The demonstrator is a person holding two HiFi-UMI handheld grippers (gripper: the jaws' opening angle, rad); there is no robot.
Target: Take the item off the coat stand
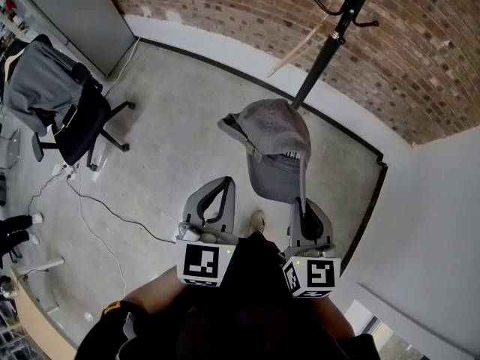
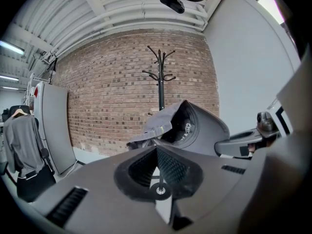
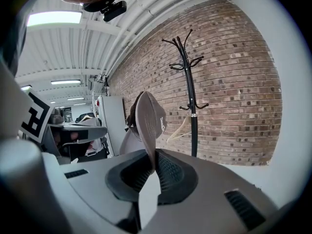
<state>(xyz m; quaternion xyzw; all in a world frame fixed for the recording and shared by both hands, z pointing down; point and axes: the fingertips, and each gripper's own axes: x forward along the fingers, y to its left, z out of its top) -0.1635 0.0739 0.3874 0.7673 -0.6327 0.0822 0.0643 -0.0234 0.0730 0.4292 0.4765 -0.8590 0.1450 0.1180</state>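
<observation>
Two grippers sit low and side by side in front of the person. The right gripper (image 3: 155, 152) has its jaws pinched narrow on the brim of a grey cap (image 1: 274, 145). The brim stands on edge between the pads. The crown rises just above and ahead of the tips, with its hollow underside turned toward the left gripper (image 2: 156, 147). That left gripper has its jaws pressed together with nothing between them. The cap hangs just ahead of it and to its right, clear of its tips.

Below and between the two grippers, the toe of a shoe (image 1: 257, 220) shows on the concrete floor (image 1: 172, 148). Farther ahead of the right gripper, a little to its right, the black coat stand (image 3: 187, 82) stands upright, and the cap is well apart from its hooks. A wooden hanger (image 3: 178, 128) sits just beside the pole, on the side nearer the cap. Behind the stand runs the brick wall (image 1: 247, 13). Far off to the left of the left gripper is an office chair (image 1: 82, 118) with a grey garment (image 1: 41, 81) draped over its back.
</observation>
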